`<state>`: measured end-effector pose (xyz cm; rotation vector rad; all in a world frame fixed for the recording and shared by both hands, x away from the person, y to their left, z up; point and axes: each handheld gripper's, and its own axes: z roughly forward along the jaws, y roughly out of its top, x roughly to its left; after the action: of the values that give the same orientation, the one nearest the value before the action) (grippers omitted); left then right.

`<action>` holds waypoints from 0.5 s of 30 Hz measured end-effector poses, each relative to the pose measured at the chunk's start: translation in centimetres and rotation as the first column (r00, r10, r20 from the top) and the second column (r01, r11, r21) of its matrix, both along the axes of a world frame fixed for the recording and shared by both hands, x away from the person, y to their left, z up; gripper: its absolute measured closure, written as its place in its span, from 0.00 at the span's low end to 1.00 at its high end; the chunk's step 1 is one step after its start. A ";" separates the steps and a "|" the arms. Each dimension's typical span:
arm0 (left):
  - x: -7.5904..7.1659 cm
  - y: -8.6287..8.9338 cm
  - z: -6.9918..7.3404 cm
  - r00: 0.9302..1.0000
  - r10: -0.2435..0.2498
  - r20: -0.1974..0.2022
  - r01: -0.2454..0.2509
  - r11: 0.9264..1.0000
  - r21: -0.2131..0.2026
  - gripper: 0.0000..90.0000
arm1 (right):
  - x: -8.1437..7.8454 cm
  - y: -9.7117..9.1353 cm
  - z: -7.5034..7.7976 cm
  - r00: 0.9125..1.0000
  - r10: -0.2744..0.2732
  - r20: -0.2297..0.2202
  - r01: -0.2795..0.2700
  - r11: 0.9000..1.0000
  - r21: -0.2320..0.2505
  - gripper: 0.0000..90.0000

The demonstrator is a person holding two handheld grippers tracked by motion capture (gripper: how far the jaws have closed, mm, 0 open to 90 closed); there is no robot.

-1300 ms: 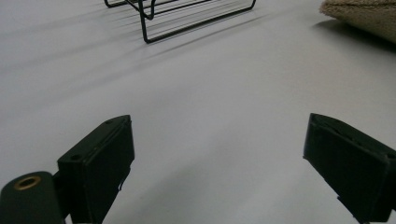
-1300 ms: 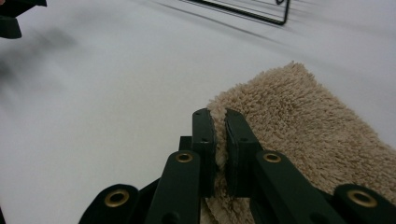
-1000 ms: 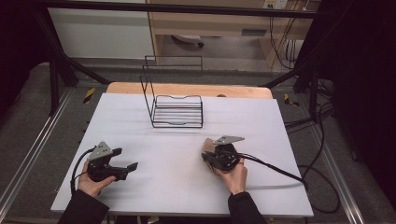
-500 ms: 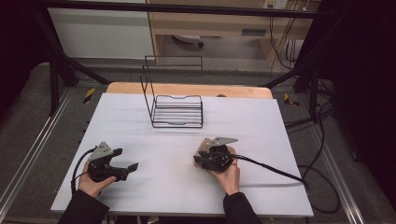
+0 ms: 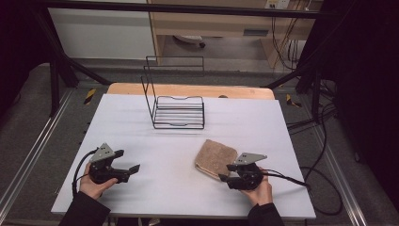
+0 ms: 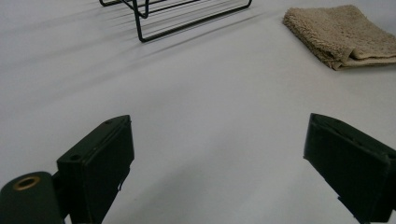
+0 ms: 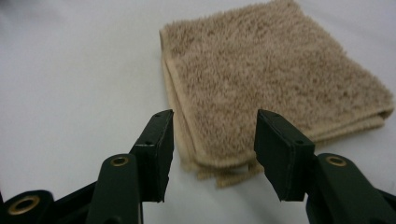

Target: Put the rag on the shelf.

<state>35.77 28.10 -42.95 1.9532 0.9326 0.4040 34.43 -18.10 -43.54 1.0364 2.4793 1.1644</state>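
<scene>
Right tongs (image 5: pixel 226 172) pulled back toward person, jaws just opened to medium gap, nothing gripped; towel (image 5: pixel 216 157) now uncovered. Towel lies folded flat on white worktop (image 5: pixel 155 141), corner just before right tongs: beige terry, fluffy, squarish, hemmed edges. Left tongs (image 5: pixel 128 161) unmoved, wide, empty. Black wire rack (image 5: pixel 179 112) behind.

I hold my left gripper (image 5: pixel 127 162) low at the near left, my left hand (image 5: pixel 94 184) wrapped under its body, forearm coming in from the bottom edge. Its jaws stand wide apart, pointing to the right and a little away from me. My right gripper (image 5: pixel 227 172) sits at the near right, gripped from behind by my right hand (image 5: pixel 260 190). Its jaws have just been opening and now stand partly apart, pressing on nothing, pointing leftward and away.
</scene>
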 end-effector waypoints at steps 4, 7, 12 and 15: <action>-0.1 0.0 0.0 1.000 0.000 0.001 0.000 1.000 -0.001 0.09 | -0.3 0.3 -0.5 1.000 0.020 0.005 -0.020 1.000 -0.018 0.55; -0.1 -0.1 0.0 1.000 -0.002 0.002 0.002 1.000 0.000 0.09 | -0.1 0.5 -0.9 1.000 0.016 0.010 -0.016 0.999 -0.046 0.55; -0.1 0.0 0.0 1.000 -0.002 0.002 0.002 1.000 0.000 0.09 | 0.1 0.8 -1.6 0.999 0.009 0.048 -0.003 0.991 -0.131 0.61; 0.0 -0.1 0.0 1.000 -0.001 0.002 0.001 1.000 -0.001 0.09 | 0.1 0.8 -1.6 0.998 0.007 0.057 0.000 0.991 -0.136 0.66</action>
<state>35.72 28.04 -42.91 1.9520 0.9303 0.4047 34.58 -17.31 -45.16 0.9485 2.4771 0.9961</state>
